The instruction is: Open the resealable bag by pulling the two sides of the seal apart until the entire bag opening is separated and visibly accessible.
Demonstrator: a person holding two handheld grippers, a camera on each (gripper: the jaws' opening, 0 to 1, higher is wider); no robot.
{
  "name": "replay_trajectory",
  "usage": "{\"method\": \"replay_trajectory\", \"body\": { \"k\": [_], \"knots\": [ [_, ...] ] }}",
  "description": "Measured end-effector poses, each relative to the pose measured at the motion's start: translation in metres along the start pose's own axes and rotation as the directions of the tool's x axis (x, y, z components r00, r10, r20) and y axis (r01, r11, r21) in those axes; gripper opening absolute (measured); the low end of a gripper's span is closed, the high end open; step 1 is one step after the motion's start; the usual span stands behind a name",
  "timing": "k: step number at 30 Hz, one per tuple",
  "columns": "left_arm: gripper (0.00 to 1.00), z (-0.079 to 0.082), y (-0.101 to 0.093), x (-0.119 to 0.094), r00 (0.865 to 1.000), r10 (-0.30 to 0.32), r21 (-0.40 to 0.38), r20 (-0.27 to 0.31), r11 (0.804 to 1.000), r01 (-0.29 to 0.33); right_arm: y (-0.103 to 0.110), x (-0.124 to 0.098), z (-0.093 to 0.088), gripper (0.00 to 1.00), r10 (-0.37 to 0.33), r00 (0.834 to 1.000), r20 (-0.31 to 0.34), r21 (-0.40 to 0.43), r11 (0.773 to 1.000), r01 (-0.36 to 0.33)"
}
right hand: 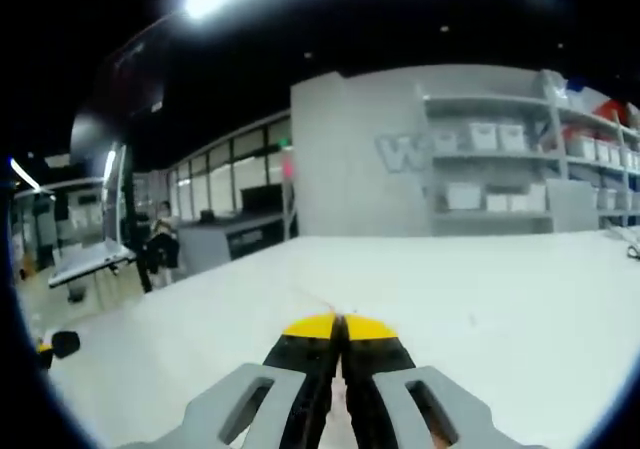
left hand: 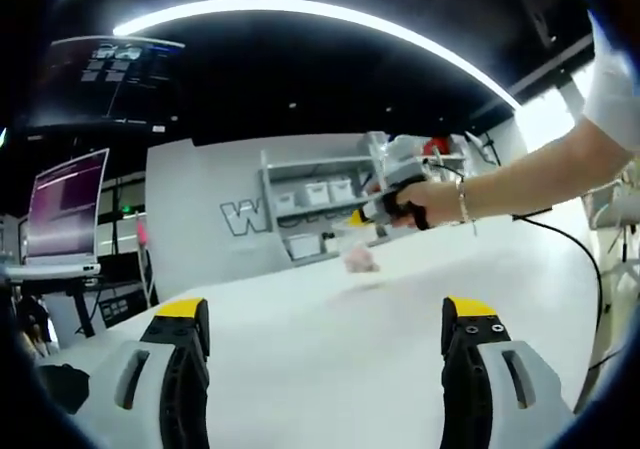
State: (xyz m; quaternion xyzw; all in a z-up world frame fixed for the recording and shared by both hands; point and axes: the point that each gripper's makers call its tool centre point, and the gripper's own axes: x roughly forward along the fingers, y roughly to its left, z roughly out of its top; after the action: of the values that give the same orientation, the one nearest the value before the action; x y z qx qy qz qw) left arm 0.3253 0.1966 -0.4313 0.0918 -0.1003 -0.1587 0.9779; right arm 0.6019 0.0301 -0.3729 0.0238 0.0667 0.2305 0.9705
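In the left gripper view my left gripper (left hand: 328, 314) stands wide open above the white table (left hand: 300, 369), nothing between its yellow-tipped jaws. Beyond it, a person's hand holds my right gripper (left hand: 375, 212) over the table. A small, blurred pinkish bag (left hand: 360, 259) hangs just under its tip, casting a shadow on the table. In the right gripper view my right gripper (right hand: 336, 327) has its jaws pressed together, with a faint pink strip showing low between them. The bag's seal is too blurred to make out.
A black cable (left hand: 585, 254) runs along the table's right side. Grey shelves with white bins (left hand: 315, 194) stand against the far wall (right hand: 480, 169). A laptop on a stand (left hand: 65, 219) is off to the left, beyond the table edge.
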Motion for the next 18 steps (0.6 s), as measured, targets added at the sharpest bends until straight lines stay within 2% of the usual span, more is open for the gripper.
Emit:
{"method": "replay_trajectory", "body": {
  "k": [18],
  "knots": [
    [0.94,-0.002,-0.001,0.002,1.000,-0.003,0.010,-0.008,1.000,0.003,-0.020,0.036,-0.008,0.00,-0.046,0.998,-0.038,-0.041,0.998,0.044]
  ]
}}
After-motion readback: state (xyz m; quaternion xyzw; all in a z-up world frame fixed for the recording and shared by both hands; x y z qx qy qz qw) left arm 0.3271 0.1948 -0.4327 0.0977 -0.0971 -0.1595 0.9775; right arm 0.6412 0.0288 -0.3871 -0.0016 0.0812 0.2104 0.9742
